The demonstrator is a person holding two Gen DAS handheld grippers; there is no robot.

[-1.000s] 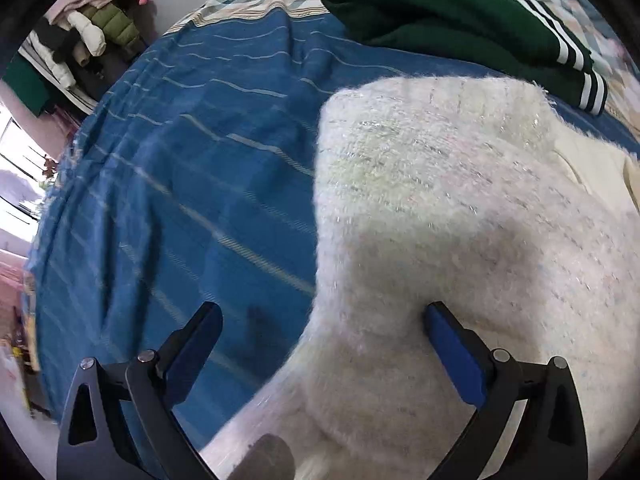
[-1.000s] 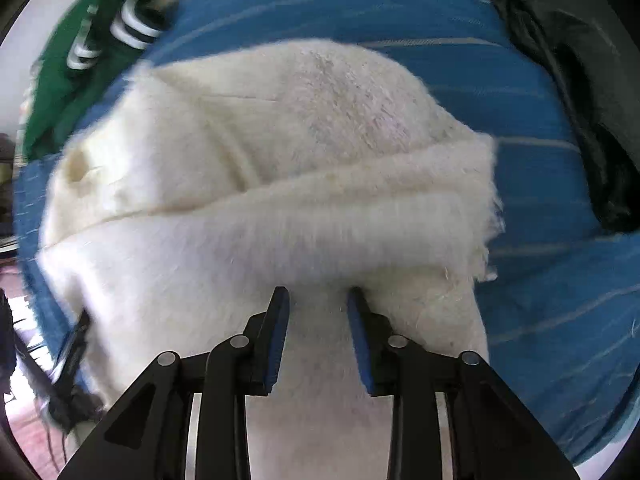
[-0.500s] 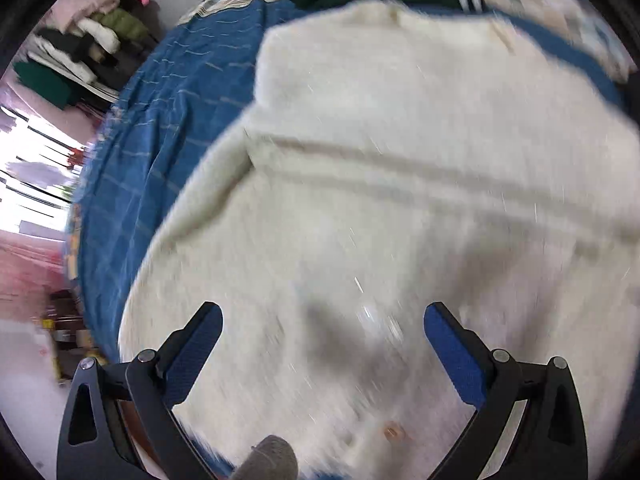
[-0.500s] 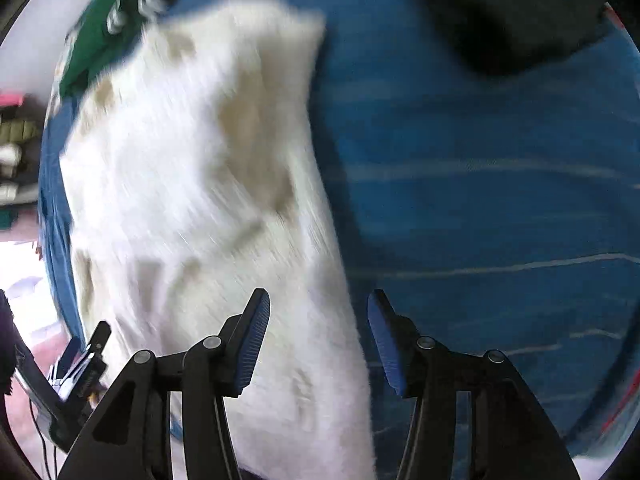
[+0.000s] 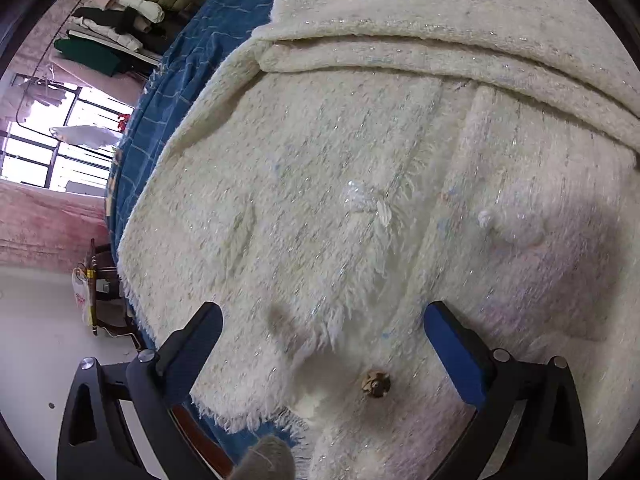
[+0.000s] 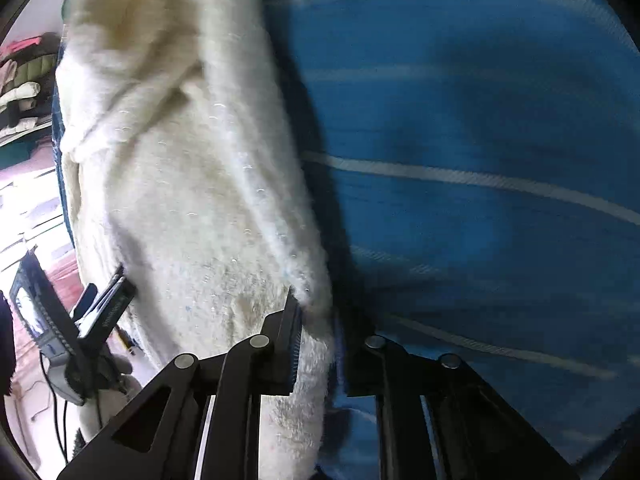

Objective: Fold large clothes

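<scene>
A cream fuzzy knit garment [image 5: 360, 184] lies folded on the blue striped bedspread [image 5: 168, 80], with a folded band across its top and a small brown button [image 5: 376, 384] near its lower edge. My left gripper [image 5: 320, 344] is open just above that edge, holding nothing. In the right wrist view the garment [image 6: 192, 168] runs down the left half, over the bedspread [image 6: 480, 160]. My right gripper [image 6: 320, 332] is shut on the garment's right edge, with the fabric pinched between the jaws.
A rack of hanging and stacked clothes [image 5: 120, 20] stands at the far left beyond the bed, with a bright window [image 5: 52, 140] below it. The bed's near edge and floor [image 5: 40, 340] are at lower left. The left gripper's body [image 6: 80, 320] shows at the right view's left.
The left gripper moved down to the garment's lower edge, staying open. The right gripper swung to the garment's right side, opened, then closed on its edge.
</scene>
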